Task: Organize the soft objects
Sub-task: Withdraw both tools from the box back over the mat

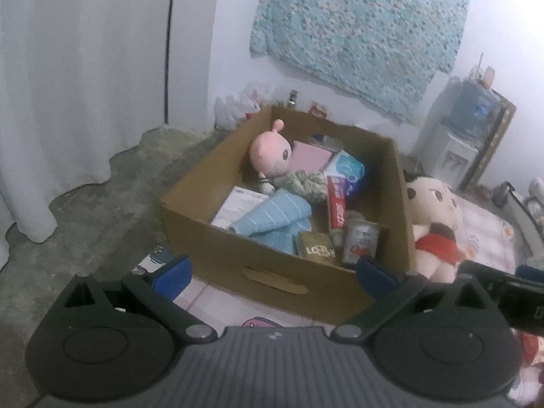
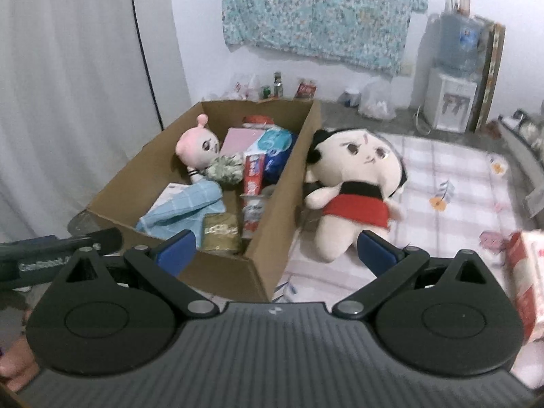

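Observation:
A cardboard box [image 1: 217,248] [image 2: 224,272] stands on the floor. Inside lie a pink plush doll [image 1: 270,153] [image 2: 197,148], a light blue towel [image 1: 272,217] [image 2: 185,209], a green fluffy scrunchie [image 1: 304,182] [image 2: 224,168], toothpaste [image 1: 336,209] [image 2: 253,173], a can [image 1: 360,238] and packets. A large cream doll in a red dress [image 1: 433,219] [image 2: 357,183] lies on the mat right of the box. My left gripper [image 1: 273,273] is open and empty before the box's near wall. My right gripper [image 2: 277,248] is open and empty near the box's front right corner.
A checked mat [image 2: 452,183] covers the floor at right. A water dispenser [image 2: 448,102] [image 1: 455,149] stands by the back wall with bags and bottles [image 2: 272,85]. A white curtain [image 1: 51,102] hangs left. A red-white pack [image 2: 527,272] lies at far right.

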`<control>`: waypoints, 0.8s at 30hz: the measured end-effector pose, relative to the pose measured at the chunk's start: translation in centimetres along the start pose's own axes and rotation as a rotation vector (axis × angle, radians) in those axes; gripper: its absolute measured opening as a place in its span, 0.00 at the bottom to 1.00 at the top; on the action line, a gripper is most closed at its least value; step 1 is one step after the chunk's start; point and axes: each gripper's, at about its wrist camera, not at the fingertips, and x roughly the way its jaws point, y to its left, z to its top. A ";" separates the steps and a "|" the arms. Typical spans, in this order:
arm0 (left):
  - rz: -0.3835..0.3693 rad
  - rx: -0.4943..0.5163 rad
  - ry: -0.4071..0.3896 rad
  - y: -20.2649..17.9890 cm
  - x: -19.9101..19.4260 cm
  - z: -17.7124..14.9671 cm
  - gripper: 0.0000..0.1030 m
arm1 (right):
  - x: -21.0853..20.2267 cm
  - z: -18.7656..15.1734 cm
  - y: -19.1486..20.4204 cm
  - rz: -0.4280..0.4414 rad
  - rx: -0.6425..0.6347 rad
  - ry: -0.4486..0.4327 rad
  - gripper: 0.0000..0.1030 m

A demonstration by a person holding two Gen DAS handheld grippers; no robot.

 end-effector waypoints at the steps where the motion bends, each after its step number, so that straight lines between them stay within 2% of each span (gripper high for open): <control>1: -0.005 0.005 0.010 0.0 0.2 0.0 1.00 | 0.1 0.0 0.1 0.008 0.008 0.009 0.99; 8: 0.013 0.032 0.038 -0.6 1.1 0.3 1.00 | 1.8 -0.2 1.1 0.007 0.028 0.054 0.99; 12: 0.060 0.076 0.048 -1.1 1.5 0.4 1.00 | 2.9 -0.2 1.0 -0.010 0.042 0.076 0.99; 24: 0.072 0.106 0.065 -0.8 2.9 0.5 1.00 | 4.5 -0.3 1.2 -0.018 0.039 0.105 0.99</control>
